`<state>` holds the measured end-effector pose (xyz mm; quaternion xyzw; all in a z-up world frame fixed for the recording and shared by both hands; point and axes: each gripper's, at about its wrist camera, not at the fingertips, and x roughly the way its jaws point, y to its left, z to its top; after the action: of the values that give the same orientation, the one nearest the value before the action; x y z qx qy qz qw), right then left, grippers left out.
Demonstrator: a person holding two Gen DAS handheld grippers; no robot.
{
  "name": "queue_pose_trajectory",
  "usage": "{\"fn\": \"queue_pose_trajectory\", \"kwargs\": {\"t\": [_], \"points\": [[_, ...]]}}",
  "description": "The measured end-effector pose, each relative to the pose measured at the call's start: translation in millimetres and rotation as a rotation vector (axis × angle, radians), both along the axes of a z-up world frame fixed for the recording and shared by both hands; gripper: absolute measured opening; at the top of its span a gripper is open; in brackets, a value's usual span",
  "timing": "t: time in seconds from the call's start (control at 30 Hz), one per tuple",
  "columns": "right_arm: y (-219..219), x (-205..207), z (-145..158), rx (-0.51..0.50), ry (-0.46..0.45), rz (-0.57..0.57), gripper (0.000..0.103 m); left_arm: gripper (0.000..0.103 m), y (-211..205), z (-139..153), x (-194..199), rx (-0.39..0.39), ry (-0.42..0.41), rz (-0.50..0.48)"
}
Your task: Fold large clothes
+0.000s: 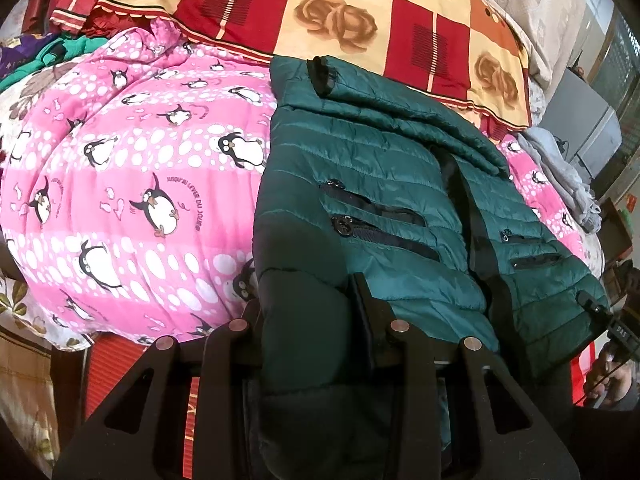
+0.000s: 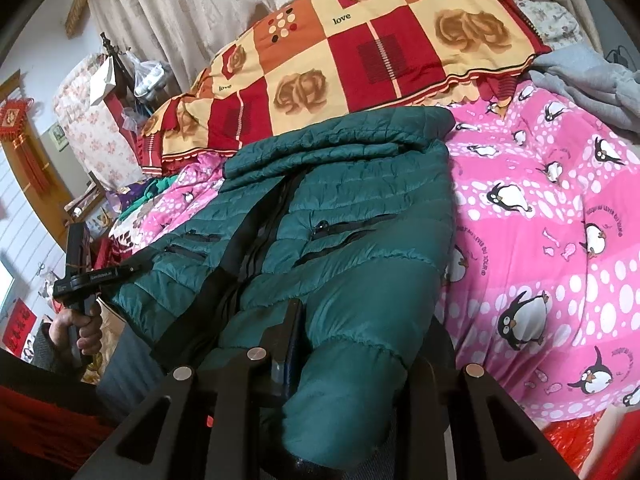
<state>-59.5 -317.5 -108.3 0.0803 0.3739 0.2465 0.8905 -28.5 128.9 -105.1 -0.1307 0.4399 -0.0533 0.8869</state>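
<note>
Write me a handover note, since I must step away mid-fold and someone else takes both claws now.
Left claw: shut on the green puffer jacket, at its near hem.
Right claw: shut on the same hem, other corner.
Jacket: lies front up on the pink penguin quilt, collar toward the red checked blanket, sleeves tucked across the top.
Done: spread, sleeves in.
Left: probably carry hem up to the collar, smooth.

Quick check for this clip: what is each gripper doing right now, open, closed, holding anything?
Left gripper: shut on the near hem of the green puffer jacket.
Right gripper: shut on the same jacket's hem, other corner.
</note>
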Motion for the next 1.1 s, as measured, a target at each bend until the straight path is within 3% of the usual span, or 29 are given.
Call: {"fn": "queue_pose_trajectory", "kwargs": {"t": [0.27,0.43,0.83,0.97,1.1], "points": [[-2,-1,1,0.009,-0.008,-0.002,0.023,0.031,-4,3,-1,0.014,0.000,0.003],[-2,-4,9,0.002,-0.037,-0.008,0.023,0.025,-3,11,-6,0.014,-0.021,0.005],[-6,-24,33,-0.004,-0.132,0.005,0.020,0.021,13,30,-36,-0.031,-0.101,0.049],[-14,-28,34,0.019,-0.137,-0.001,0.019,0.021,29,35,-46,-0.100,-0.116,0.104],[-16,-32,39,0.026,-0.148,0.003,0.019,0.017,31,44,-55,-0.069,-0.145,0.108]]}}
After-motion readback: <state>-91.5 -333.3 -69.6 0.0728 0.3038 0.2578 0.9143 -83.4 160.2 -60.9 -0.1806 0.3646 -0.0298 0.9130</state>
